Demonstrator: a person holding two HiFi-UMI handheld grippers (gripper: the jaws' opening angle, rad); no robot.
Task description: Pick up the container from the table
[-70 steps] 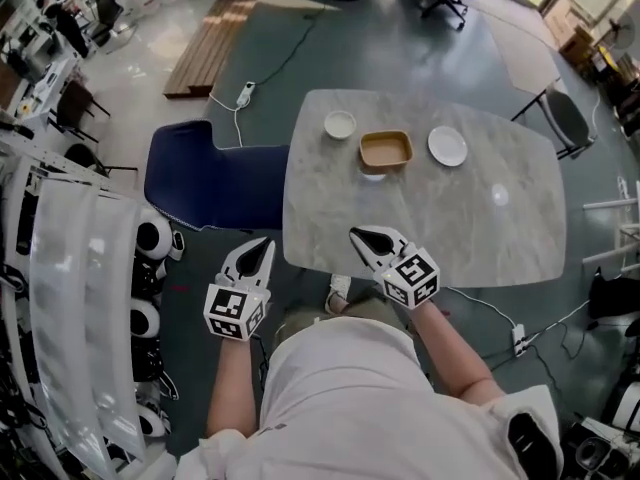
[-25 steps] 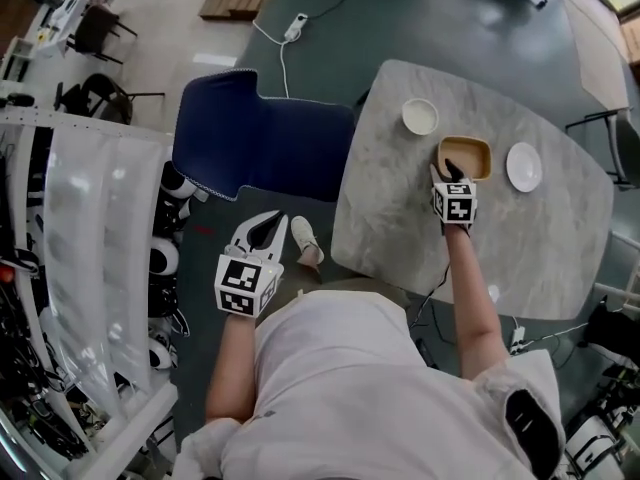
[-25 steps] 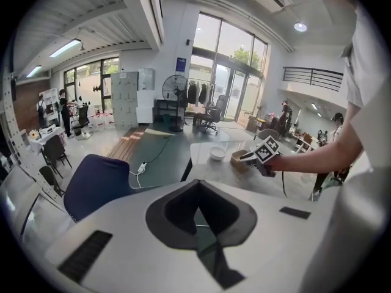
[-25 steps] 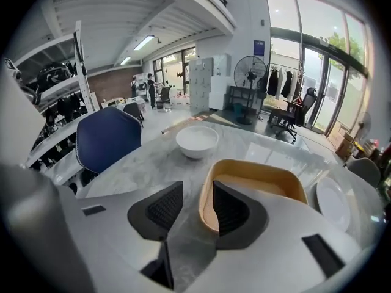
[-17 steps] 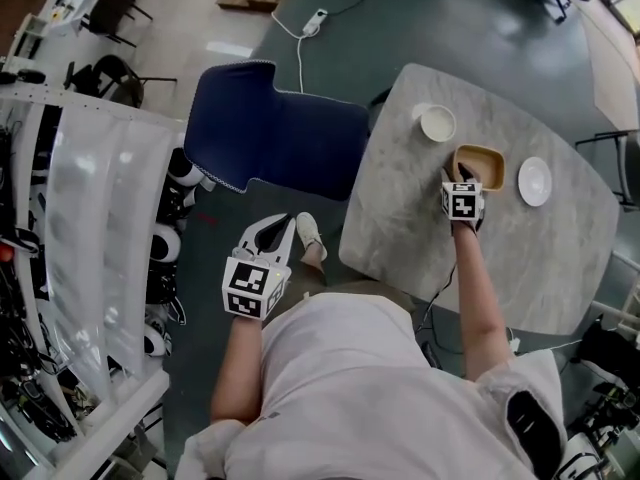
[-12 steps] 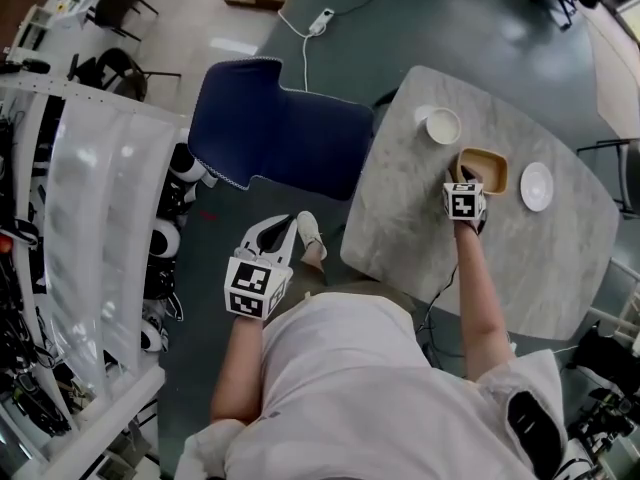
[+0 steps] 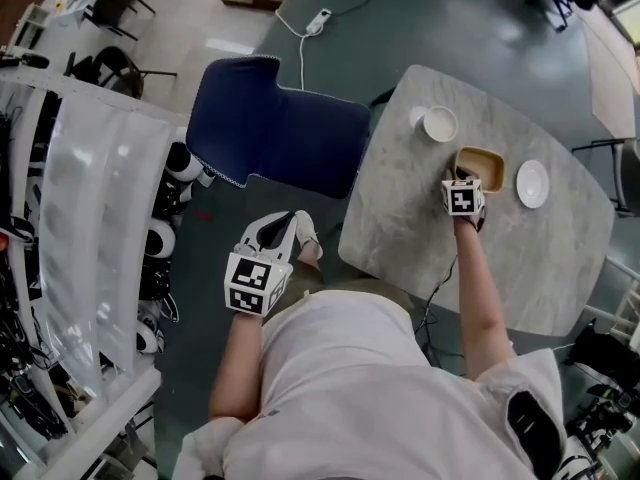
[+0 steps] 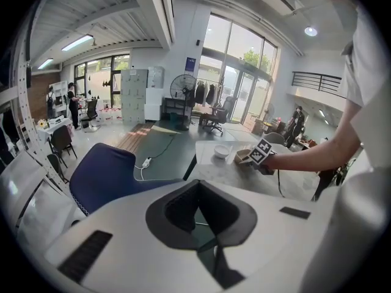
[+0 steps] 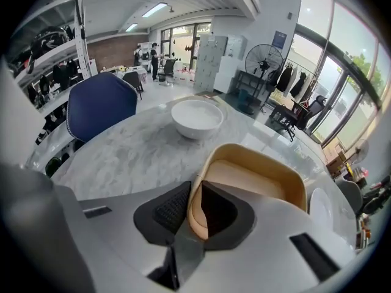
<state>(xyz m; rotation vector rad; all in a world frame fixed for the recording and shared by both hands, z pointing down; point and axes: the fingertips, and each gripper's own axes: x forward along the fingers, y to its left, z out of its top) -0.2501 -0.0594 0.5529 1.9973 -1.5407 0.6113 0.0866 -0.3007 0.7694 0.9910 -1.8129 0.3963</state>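
The container, a tan rounded-corner tray, sits on the table near its far edge, between a white bowl on its left and a white plate on its right. It looks empty. All three stand apart from one another.

The right gripper is at the container's near wall, pointing steeply down. In the right gripper view its jaws are closing with that wall between them: the ribbed pad lies against the outside and the other jaw is inside the tray, so the right gripper pinches the rim of the container. The tray's base looks to rest on the marble top. Beyond it in that view the bowl stands on the table, and the plate shows at the right edge.

The left gripper hangs off the table, low at the person's left side above the floor, well away from the container. In its own view the left gripper has its jaws a little apart, floor showing through the gap and nothing between them.

A blue chair stands at the table's left side. A white power strip lies on the floor beyond it, its cord trailing toward the table.
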